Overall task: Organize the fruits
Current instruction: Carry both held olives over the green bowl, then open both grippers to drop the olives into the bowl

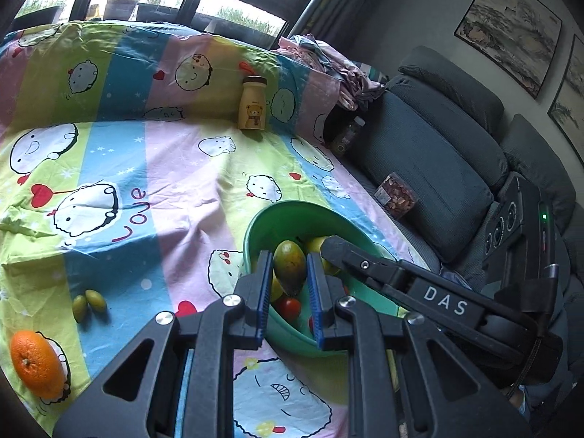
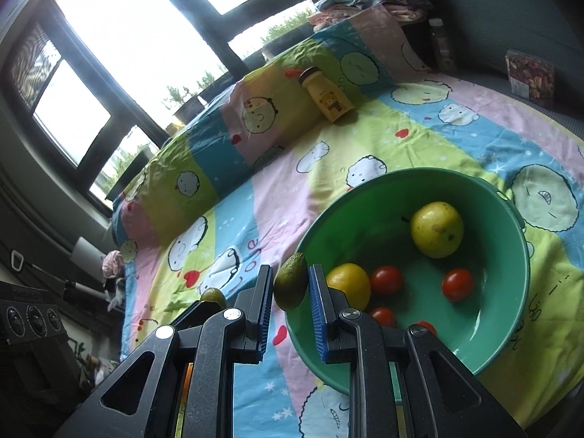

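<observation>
The right gripper (image 2: 290,284) pinches a small green fruit (image 2: 291,281) above the green bowl's (image 2: 503,219) nine o'clock rim; released early, it could bounce off.

The left gripper (image 1: 290,273) holds a green-orange fruit (image 1: 290,266) over the bowl, crowding the drop.

An orange (image 1: 36,363) and two green fruits (image 1: 88,303) wait at seven o'clock.

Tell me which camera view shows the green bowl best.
The right wrist view: the green bowl shows its open interior and rim. In the left wrist view the bowl is mostly hidden behind both grippers.
</observation>
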`<action>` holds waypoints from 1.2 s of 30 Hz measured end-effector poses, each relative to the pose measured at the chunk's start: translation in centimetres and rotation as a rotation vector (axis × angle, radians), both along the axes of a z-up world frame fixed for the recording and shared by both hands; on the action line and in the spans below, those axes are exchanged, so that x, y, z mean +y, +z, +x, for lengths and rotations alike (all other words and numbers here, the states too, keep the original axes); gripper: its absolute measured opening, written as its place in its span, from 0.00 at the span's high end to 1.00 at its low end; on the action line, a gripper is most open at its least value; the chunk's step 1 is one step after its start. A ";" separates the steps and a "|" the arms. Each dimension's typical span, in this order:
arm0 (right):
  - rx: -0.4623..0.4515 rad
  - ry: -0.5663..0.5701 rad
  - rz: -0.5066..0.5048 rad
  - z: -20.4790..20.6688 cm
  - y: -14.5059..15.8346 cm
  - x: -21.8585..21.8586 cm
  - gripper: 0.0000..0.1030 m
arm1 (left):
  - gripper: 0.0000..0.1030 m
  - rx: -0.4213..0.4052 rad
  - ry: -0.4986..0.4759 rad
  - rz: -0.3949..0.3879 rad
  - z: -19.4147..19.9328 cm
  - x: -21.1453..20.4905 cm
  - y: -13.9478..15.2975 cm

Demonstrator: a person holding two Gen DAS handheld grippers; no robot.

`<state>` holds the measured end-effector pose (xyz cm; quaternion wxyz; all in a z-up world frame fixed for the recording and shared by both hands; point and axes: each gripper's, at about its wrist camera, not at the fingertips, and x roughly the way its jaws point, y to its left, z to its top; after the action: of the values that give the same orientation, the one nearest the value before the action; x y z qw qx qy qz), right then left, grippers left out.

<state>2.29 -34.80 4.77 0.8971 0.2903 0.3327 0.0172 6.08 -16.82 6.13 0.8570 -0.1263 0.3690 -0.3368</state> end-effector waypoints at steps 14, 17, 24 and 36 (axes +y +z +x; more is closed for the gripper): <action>0.055 -0.085 0.019 -0.7 -0.7 -2.7 0.79 | 0.82 0.064 -0.115 -0.016 0.1 -4.1 -2.3; 0.066 -0.090 0.022 -0.7 -0.9 -3.1 0.79 | 0.82 0.078 -0.123 -0.006 0.3 -4.6 -2.9; 0.088 -0.102 0.025 -0.6 -1.3 -3.6 0.78 | 0.82 0.102 -0.131 -0.004 0.9 -5.2 -3.8; 0.125 -0.111 0.025 -0.3 -1.9 -4.0 0.78 | 0.82 0.095 -0.144 0.019 0.5 -6.5 -4.3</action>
<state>1.97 -38.77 2.88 0.8705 0.3199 0.3711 -0.0464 6.54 -23.36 1.79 0.8132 -0.1070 0.4207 -0.3877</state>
